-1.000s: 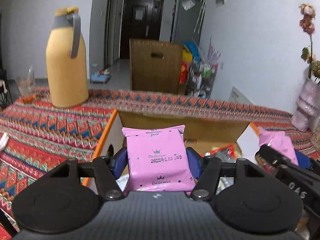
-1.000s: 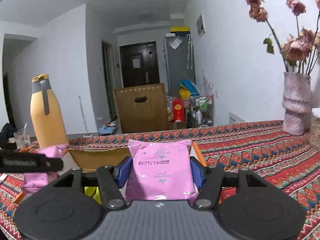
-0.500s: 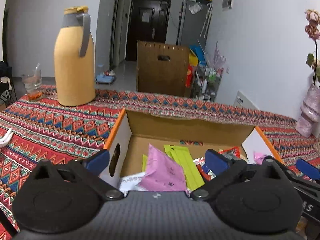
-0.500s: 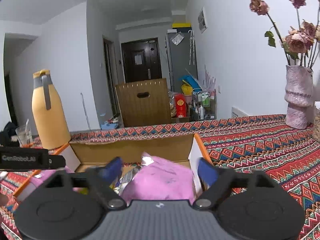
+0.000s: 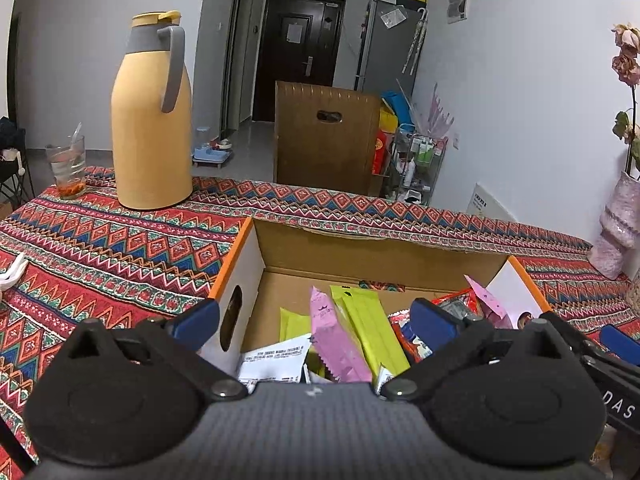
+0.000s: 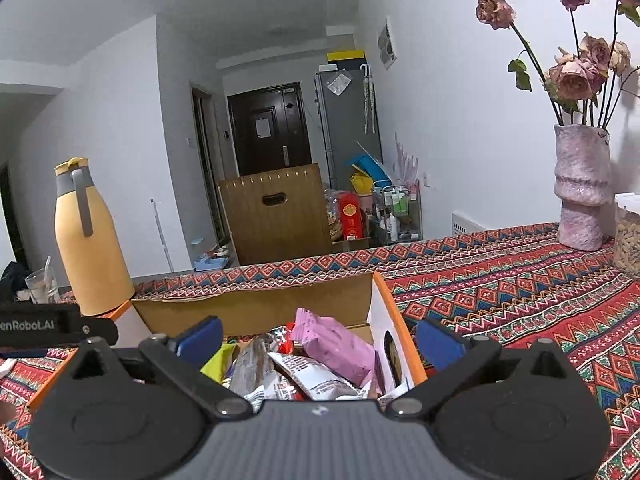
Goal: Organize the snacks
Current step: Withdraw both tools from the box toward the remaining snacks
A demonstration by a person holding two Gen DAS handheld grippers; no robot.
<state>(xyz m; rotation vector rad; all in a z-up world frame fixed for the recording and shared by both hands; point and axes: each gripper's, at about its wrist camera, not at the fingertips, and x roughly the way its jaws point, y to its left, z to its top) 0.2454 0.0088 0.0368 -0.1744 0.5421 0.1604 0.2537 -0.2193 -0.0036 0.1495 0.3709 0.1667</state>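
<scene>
Both claws hang over the open cardboard box (image 5: 276, 256) on the patterned tablecloth (image 5: 100, 248), and both are empty; the left gripper (image 5: 316, 322) has its blue pads spread as wide as they go with nothing between them but the view down into the box; the right gripper (image 6: 320, 338) is just finishing opening, its jaws nearly at full spread, and nothing is pinched there either. The snacks are in the box: seen from the left wrist, a pink packet (image 5: 338, 344) leans on a long green packet (image 5: 368, 332), with a white printed wrapper (image 5: 274, 360) beside them and red wrappers (image 5: 452, 304) toward the right wall; seen from the right wrist, another pink packet (image 6: 336, 346) lies on top of a silver and brown heap, close to the white side wall with the hand hole. Judging by that pile, a good share of the job looks done; the packets lie loose and crooked, not in rows, so tidying may remain. No stray snack shows on the cloth, though the part nearest the person is hidden behind the grippers, so I cannot tell whether more are waiting.
</scene>
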